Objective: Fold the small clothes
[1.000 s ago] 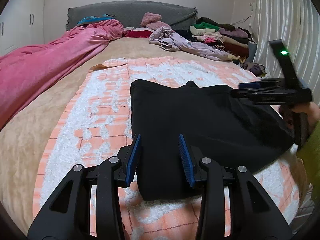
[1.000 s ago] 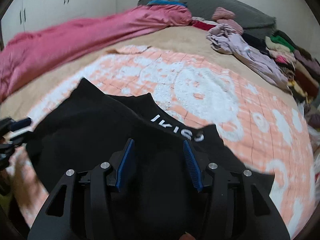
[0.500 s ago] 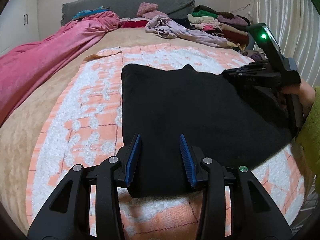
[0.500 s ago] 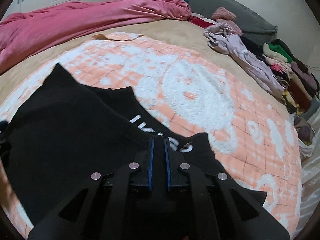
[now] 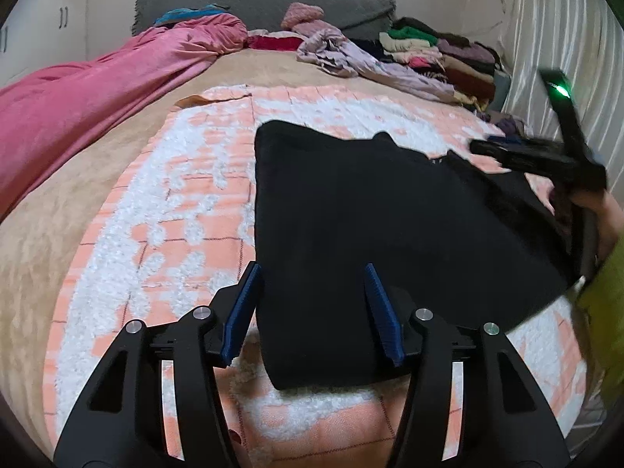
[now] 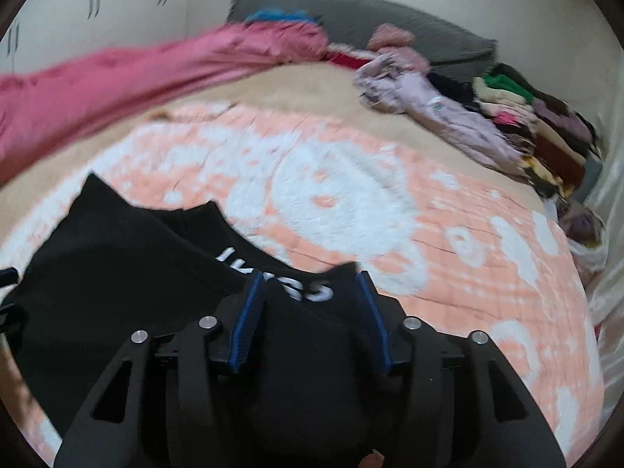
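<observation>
A black garment [image 5: 382, 214] with white lettering [image 6: 273, 269] lies spread on an orange-and-white blanket [image 5: 187, 202] on the bed. My left gripper [image 5: 312, 308] is open over the garment's near left corner, with the cloth edge between its blue pads. My right gripper [image 6: 308, 312] is open over the garment's lettered edge, with cloth between its jaws; I cannot tell whether it touches it. In the left wrist view the right gripper [image 5: 487, 148] hovers at the garment's far right side.
A pink duvet [image 5: 89, 109] runs along the bed's left side. A lilac garment [image 5: 362, 62] and a pile of folded clothes [image 5: 440, 54] lie at the back right by the grey headboard [image 5: 257, 4]. A curtain [image 5: 557, 39] hangs on the right.
My right gripper was open, shut on the lettered edge half a second ago, and is open again now. My left gripper stays open and has moved closer over the garment's near left corner.
</observation>
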